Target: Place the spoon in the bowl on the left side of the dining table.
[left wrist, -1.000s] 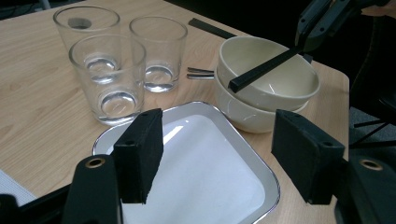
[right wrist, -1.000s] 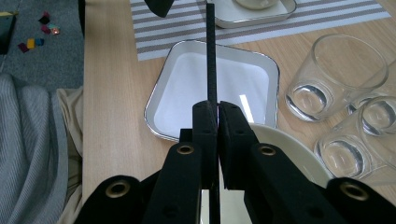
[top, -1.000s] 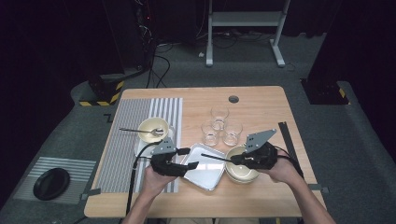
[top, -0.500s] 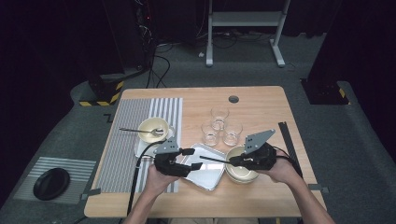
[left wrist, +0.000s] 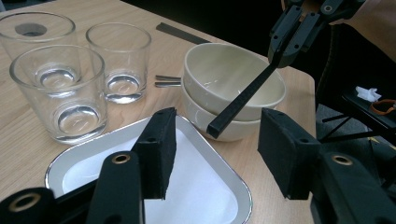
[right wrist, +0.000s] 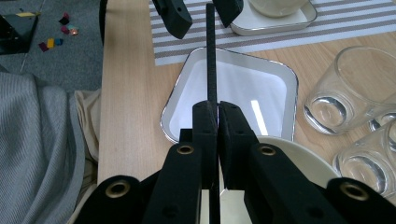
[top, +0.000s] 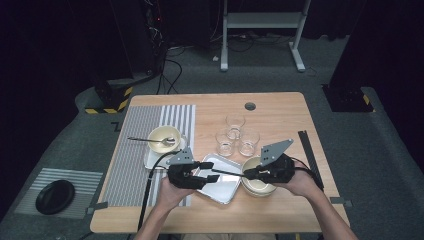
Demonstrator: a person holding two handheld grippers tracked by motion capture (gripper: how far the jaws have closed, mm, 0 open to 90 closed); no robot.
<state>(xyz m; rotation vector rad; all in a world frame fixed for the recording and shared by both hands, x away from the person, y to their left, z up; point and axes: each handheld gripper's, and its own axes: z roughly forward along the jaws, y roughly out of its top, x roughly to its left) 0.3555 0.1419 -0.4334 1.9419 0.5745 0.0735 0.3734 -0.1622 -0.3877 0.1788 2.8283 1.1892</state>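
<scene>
A thin black stick hangs level over the silver tray. My right gripper is shut on one end of the stick. Its other end reaches between the jaws of my left gripper. Those jaws have just been closing, with a gap still showing on both sides of the stick, so they stand open. The right gripper view shows the left gripper straddling the stick's far end. In the high view the left gripper and the right gripper face each other over the tray.
Two stacked cream bowls sit right of the tray, under the right gripper. Three clear glasses stand behind it. A bowl with a spoon rests on a small tray on the striped mat. A black strip lies along the right edge.
The left gripper's jaws have drawn closer together around the stick's end. Both hands have stayed where they were.
</scene>
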